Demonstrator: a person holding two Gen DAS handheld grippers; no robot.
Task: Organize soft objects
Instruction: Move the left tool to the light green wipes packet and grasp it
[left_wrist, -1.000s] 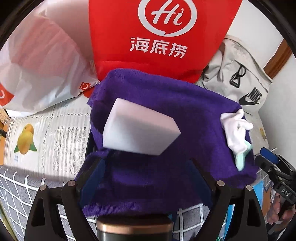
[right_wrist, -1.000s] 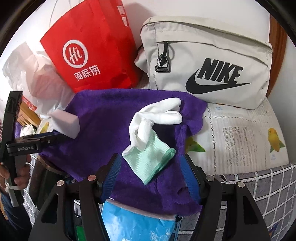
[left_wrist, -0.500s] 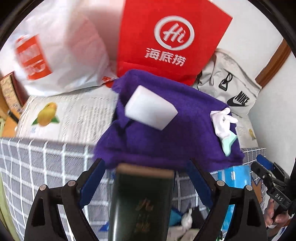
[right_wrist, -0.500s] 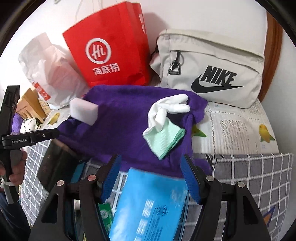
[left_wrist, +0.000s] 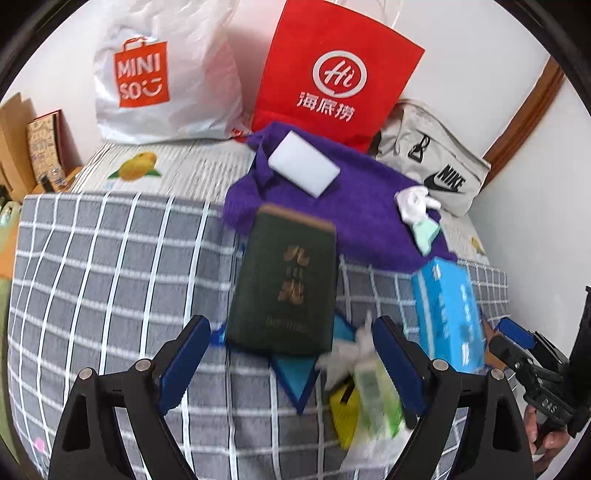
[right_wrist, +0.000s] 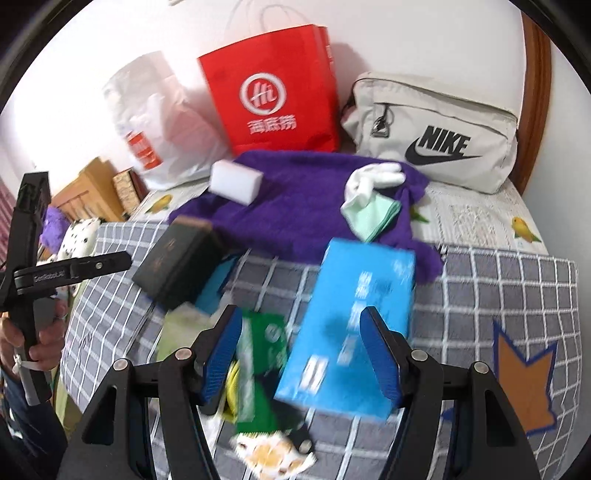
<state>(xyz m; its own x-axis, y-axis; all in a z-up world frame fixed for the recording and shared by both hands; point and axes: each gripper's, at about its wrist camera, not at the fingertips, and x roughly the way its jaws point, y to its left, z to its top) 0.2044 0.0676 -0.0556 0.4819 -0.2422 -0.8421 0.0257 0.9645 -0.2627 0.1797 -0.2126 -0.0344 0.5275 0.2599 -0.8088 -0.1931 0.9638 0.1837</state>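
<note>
A purple towel (left_wrist: 354, 206) (right_wrist: 303, 199) lies spread at the back of the bed. A white sponge block (left_wrist: 303, 167) (right_wrist: 235, 181) rests on its left part. A white and mint glove (left_wrist: 419, 214) (right_wrist: 371, 195) rests on its right part. My left gripper (left_wrist: 290, 363) is open and empty, held above a dark green box (left_wrist: 286, 284). My right gripper (right_wrist: 301, 358) is open and empty, held above a blue box (right_wrist: 351, 325) and green packets (right_wrist: 264, 354). Both grippers are well back from the towel.
A red paper bag (left_wrist: 332, 74) (right_wrist: 273, 88), a white Miniso plastic bag (left_wrist: 155, 70) and a beige Nike bag (right_wrist: 432, 136) stand against the wall behind the towel. A grey checked blanket (left_wrist: 110, 277) covers the near bed. A green tissue pack (left_wrist: 376, 398) lies near the left gripper.
Both grippers have pulled back and up from the towel, open and empty. The sponge and glove stay on the towel. The boxes and packets on the blanket have come into view.
</note>
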